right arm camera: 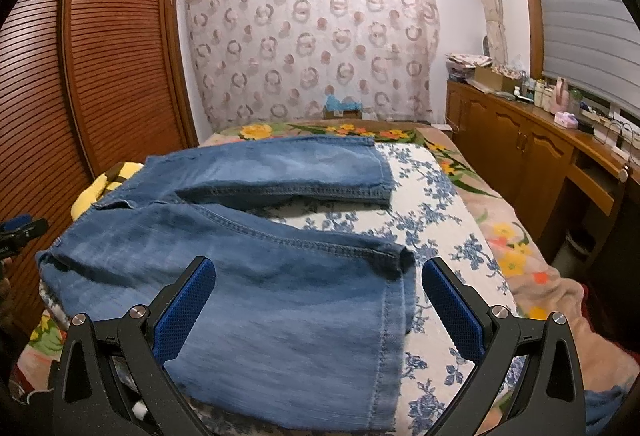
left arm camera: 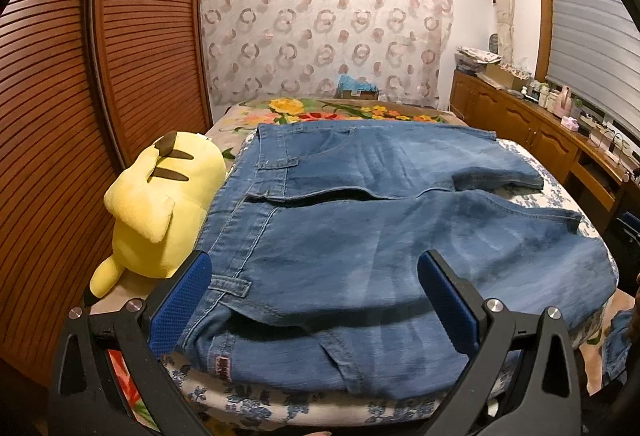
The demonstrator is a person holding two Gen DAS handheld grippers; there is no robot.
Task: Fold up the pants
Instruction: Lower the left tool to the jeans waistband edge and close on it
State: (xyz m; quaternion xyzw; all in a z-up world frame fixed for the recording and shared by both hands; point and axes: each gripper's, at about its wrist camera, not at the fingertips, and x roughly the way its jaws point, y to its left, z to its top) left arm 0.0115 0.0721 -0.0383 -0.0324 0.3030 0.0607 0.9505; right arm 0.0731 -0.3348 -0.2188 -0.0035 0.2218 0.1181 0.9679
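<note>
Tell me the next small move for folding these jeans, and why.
Probably lower both and close: the left hand-held gripper on the near waistband corner, the right hand-held gripper on the near leg's hem. Both are open and hold nothing, and the jeans lie spread on the bed with legs apart, so the near leg could go over the far one.

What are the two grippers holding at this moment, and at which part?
Nothing is held. The left gripper is open over the waistband end of the jeans, and the right gripper is open over a leg's hem end.
</note>
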